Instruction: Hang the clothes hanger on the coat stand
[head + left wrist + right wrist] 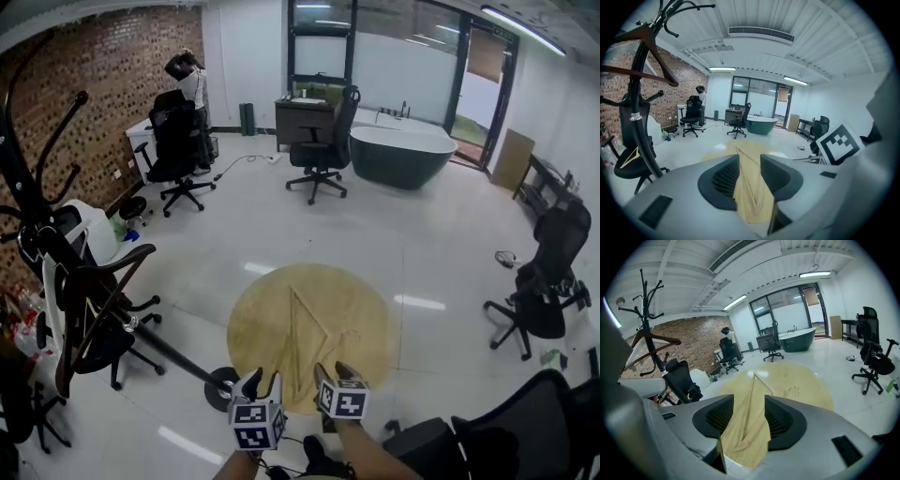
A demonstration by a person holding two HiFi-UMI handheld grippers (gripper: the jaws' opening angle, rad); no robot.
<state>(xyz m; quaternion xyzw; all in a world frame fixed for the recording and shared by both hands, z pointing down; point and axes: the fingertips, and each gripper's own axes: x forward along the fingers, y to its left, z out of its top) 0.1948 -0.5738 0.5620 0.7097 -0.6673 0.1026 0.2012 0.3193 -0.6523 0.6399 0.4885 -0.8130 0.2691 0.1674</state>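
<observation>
A pale wooden clothes hanger lies flat on the round wooden table, its metal hook toward the right. Both grippers hover at the table's near edge. My left gripper is open and empty; the hanger shows on the tabletop through its gap. My right gripper is also open, with the hanger beyond and below its jaws, untouched. The black coat stand rises at the left, carrying a dark brown hanger on one of its arms.
The stand's round base sits by the table's near left edge. Black office chairs stand at the left, right and near right. A dark bathtub, a desk and a person are far behind.
</observation>
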